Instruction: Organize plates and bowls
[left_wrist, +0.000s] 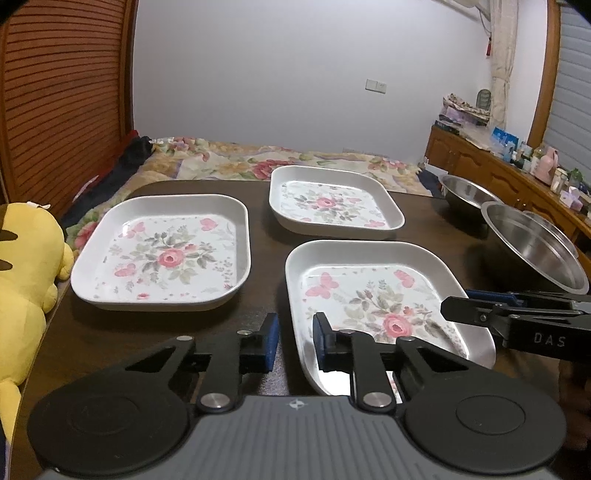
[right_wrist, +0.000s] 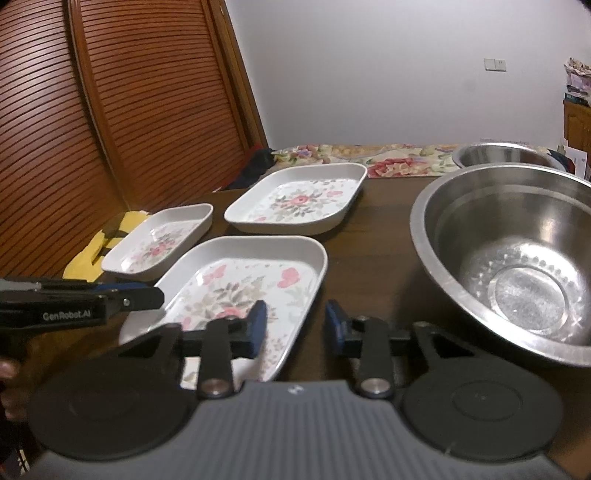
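Nearest floral plate (left_wrist: 373, 317), nothing inside

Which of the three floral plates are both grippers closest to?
The near plate, beside the big steel bowl. The left gripper straddles its left rim, the right gripper its right rim. The other two plates sit farther off.

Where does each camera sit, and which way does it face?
Left wrist: on the left gripper, low over the near plate, facing the bed; the right gripper enters from the right.
Right wrist: on the right gripper, between near plate and steel bowl; the left gripper enters, plus fingers.
Shared: three floral plates, two bowls, table.
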